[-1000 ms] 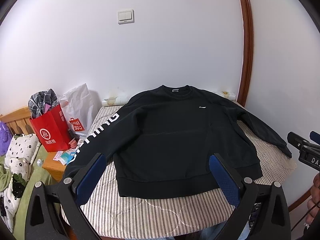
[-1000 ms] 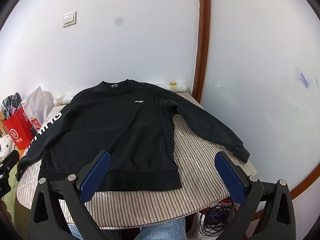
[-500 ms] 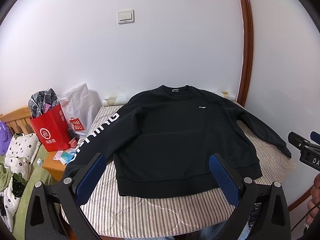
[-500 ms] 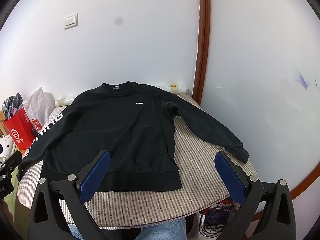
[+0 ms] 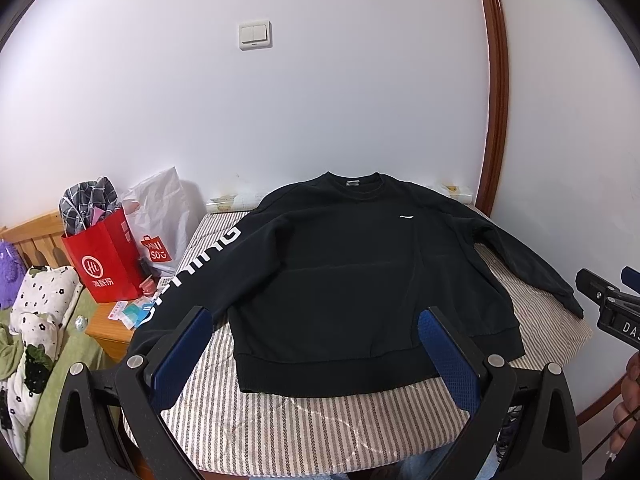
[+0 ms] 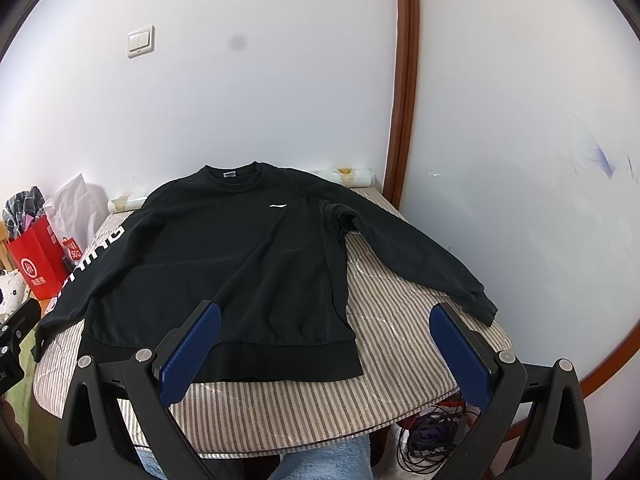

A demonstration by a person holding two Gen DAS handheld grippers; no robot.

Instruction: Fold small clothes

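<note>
Your black sweatshirt (image 5: 360,276) lies flat and unfolded on the striped mattress (image 6: 400,320), so every fold remains, and your left gripper (image 5: 312,344) and right gripper (image 6: 324,340) are both spread wide, holding nothing.

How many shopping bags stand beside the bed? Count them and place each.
2, both left of the bed: a red paper bag on the wooden nightstand, and a white plastic bag behind it against the wall. Others may be hidden.
</note>
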